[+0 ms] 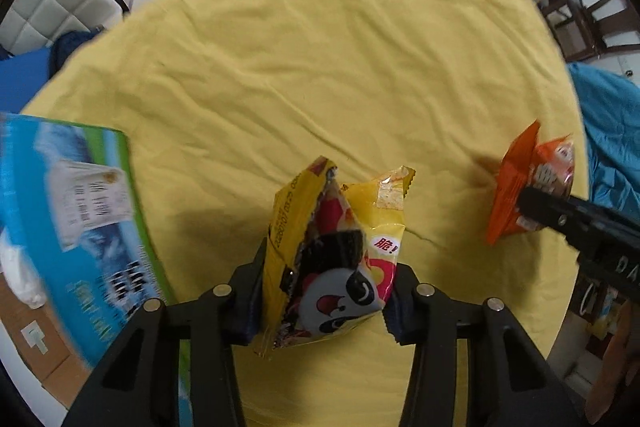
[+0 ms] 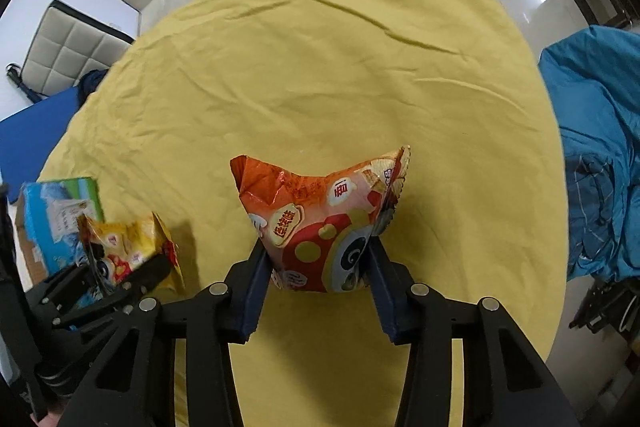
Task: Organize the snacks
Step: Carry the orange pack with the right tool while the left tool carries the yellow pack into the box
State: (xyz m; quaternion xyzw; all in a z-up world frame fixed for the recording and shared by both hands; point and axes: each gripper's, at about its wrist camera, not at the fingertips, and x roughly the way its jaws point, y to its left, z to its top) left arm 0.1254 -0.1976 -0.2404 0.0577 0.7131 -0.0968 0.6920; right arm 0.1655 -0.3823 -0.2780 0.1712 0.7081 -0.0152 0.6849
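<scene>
A: Your left gripper (image 1: 324, 291) is clamped on the yellow panda snack bag (image 1: 336, 259), lower centre of the left wrist view.

B: And the right?

A: Your right gripper (image 2: 316, 267) is clamped on the orange snack bag (image 2: 320, 215), lower centre. Further left, the blue-green carton (image 2: 56, 211) rests on the yellow tablecloth (image 2: 320, 67).

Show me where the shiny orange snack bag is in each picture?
Left wrist view: the shiny orange snack bag sits at the right edge, clamped by the right gripper.
Right wrist view: the bag is in the centre, between that gripper's fingers.
Shared landmark: the blue-and-green cardboard box, left in both.
</scene>
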